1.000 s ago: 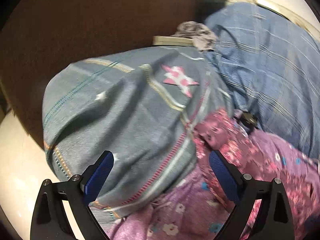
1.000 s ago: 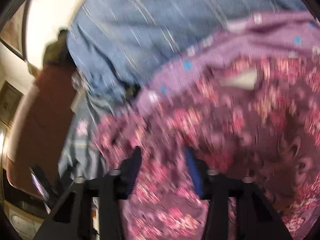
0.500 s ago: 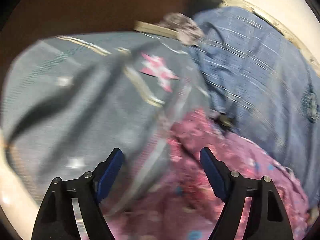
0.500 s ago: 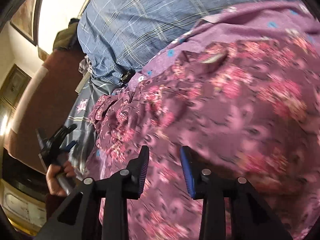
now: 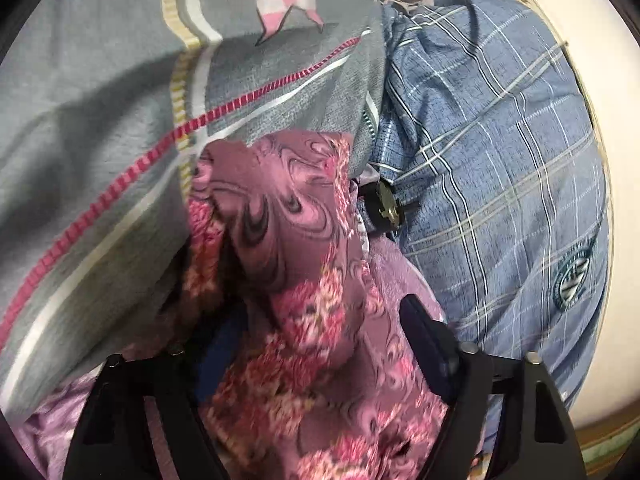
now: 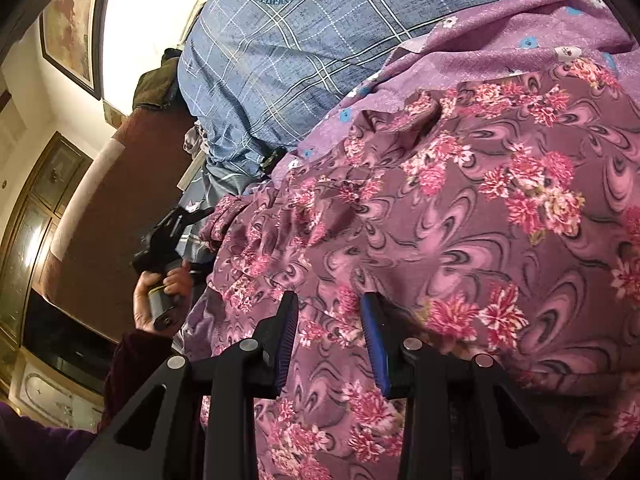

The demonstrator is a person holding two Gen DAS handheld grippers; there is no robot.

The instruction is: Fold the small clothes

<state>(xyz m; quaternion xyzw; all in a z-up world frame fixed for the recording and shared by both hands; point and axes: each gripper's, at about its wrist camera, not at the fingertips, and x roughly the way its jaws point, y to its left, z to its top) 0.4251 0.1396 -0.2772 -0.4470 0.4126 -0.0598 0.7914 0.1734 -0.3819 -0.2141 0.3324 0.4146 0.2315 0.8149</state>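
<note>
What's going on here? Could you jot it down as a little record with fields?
Garment being handled: floral maroon cloth
Left gripper: open, a fold of the floral cloth bunched between its fingers
Right gripper: open over the same cloth, fingers fairly close together
Nearby fabric: blue plaid cloth, grey striped cloth with pink star, lilac flowered cloth
Left hand: holds the left gripper's handle
Fold status: cloth still rumpled, not folded

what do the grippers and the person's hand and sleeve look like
Both grippers are black angular frames with silver bolt heads and ribbed blue pads: the left gripper and the right gripper. The left hand is bare, wrapped round a dark cylindrical handle, with a dark maroon sleeve.
</note>
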